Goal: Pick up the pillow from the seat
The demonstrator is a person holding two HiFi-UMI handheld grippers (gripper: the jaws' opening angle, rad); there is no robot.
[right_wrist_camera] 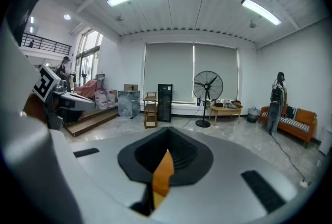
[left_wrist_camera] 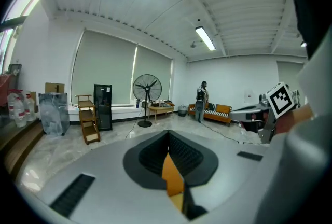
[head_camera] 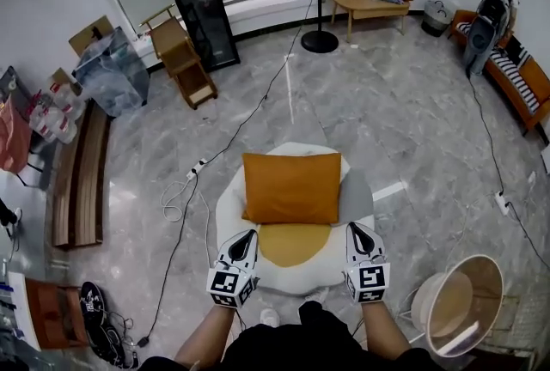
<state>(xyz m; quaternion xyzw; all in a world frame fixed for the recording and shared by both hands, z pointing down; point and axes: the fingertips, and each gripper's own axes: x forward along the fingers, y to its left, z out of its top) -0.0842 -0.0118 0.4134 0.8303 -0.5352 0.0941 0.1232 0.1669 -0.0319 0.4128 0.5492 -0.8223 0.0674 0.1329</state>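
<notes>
Left claw point(head_camera: 247, 234): clenched, tips together, gripping nothing. An orange sliver shows in its slit, likely the pillow beyond it.
Right claw point(head_camera: 357, 228): also clenched and empty.
Pillow point(head_camera: 292, 187): lies flat on the seat point(head_camera: 225, 208), just ahead of both claws. Its near left corner is just in front of the left tip, and its near right corner is ahead and inward of the right tip.
Cushion point(head_camera: 292, 245): yellow, between the two claws and just behind the pillow's near edge.
Risk, shut jaws: going forward like this would likely only push the pillow along the seat, so the jaws must part first.
Risk, thin bite: a pinch on one corner could let the soft pillow sag and slip out.
Risk, deep reach: jaws dipped too low may catch the cushion as well as the pillow.
Edges: the seat rim runs under and outside each claw, and the pillow's far edge lies near the far rim.
Room: bare floor ahead. A cable point(head_camera: 185, 228) lies left of the left claw, and a tub point(head_camera: 455, 305) stands right of the right claw. Straight up is free.
</notes>
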